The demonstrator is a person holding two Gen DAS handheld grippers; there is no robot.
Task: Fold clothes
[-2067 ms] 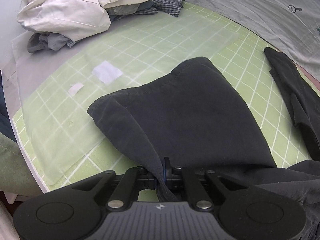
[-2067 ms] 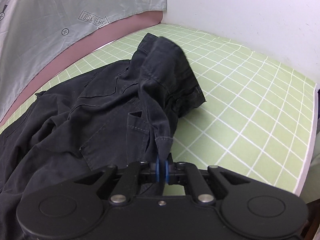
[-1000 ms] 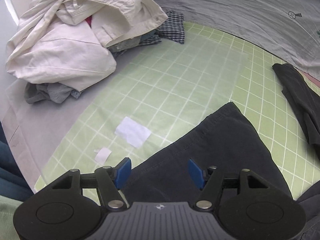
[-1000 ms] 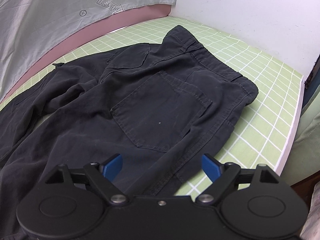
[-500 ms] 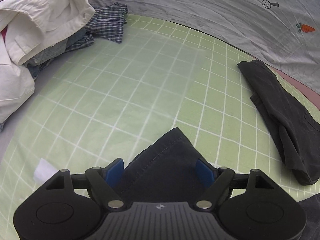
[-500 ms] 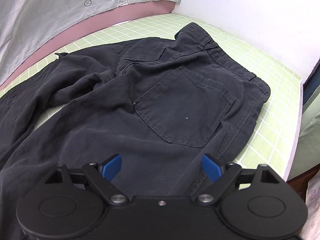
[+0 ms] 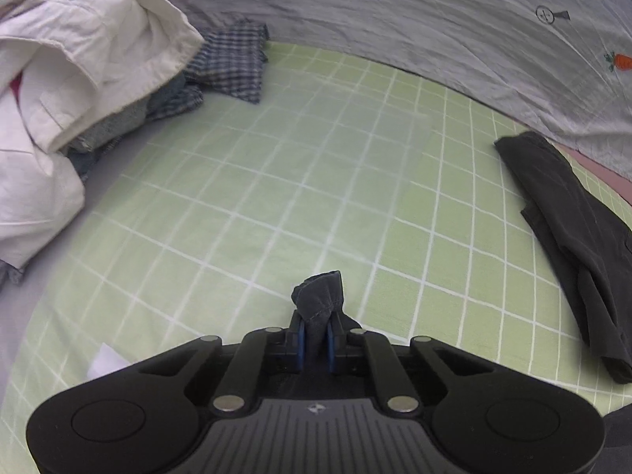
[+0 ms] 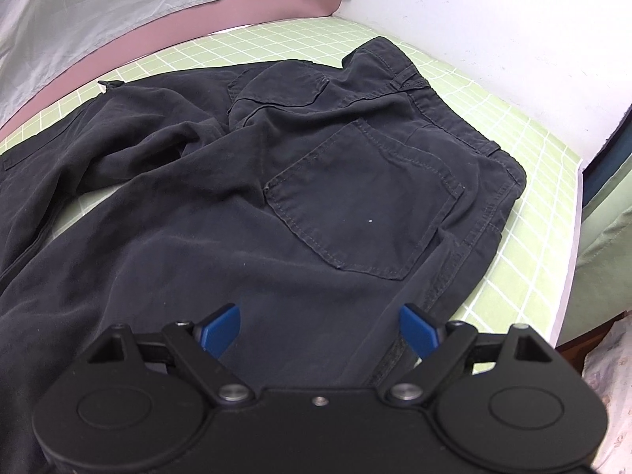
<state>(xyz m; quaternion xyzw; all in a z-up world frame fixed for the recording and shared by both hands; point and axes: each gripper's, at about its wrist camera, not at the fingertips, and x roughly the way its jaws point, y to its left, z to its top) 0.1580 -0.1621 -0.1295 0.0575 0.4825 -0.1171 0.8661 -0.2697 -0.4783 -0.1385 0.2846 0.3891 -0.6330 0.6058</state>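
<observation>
The left gripper (image 7: 315, 341) is closing on a bunched corner of the dark trousers (image 8: 316, 205), and the blue pads (image 7: 301, 340) are seen pressed against the cloth, a small tuft of hem (image 7: 319, 296) standing up just beyond the fingertips. The right gripper (image 8: 319, 326) is held with its fingers wide apart, nothing between them, the seat and back pocket (image 8: 361, 197) spread just ahead of its tips on the green grid mat (image 7: 276, 197).

Only a narrow bite of hem is taken, so the corner may be pulled free if the leg is lifted quickly. With the right fingers unclamped, the waist end is left unanchored and could be dragged along, rumpling the fold. The second leg (image 7: 572, 237), lying well to the right of the left fingers, may be left misaligned.
</observation>
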